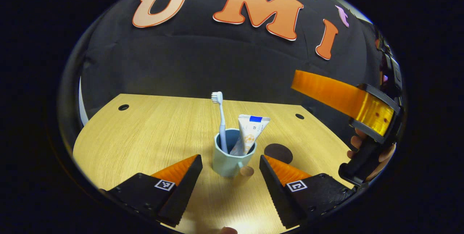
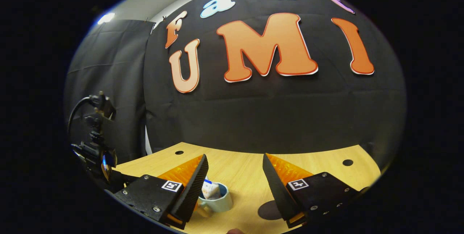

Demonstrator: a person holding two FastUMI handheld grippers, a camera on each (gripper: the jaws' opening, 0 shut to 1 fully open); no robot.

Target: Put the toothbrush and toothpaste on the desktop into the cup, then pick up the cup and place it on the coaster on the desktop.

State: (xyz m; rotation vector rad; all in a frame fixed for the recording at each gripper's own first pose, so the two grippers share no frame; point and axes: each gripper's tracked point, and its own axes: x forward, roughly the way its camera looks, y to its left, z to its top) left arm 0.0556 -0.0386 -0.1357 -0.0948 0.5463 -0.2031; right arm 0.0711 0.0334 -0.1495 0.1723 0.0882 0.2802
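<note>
A pale blue cup [image 1: 229,161] stands upright on the wooden desktop [image 1: 145,136], its small handle toward me. Inside it stand a white toothbrush [image 1: 220,118], head up, and a white toothpaste tube [image 1: 250,132]. The dark round coaster [image 1: 278,153] lies on the desk just right of and behind the cup. My left gripper [image 1: 230,159] is open, its fingers on either side of the cup without touching it. The right gripper [image 2: 235,161] is open and raised above the desk; below it I see the cup [image 2: 217,199] and the coaster [image 2: 270,210]. A hand holds the right gripper [image 1: 348,100] at the right of the left gripper view.
The desktop has small round holes [image 1: 123,107] near its back corners. Black cloth wall rises right behind the desk's far edge. The left gripper's body and cable [image 2: 94,143] show at the left of the right gripper view.
</note>
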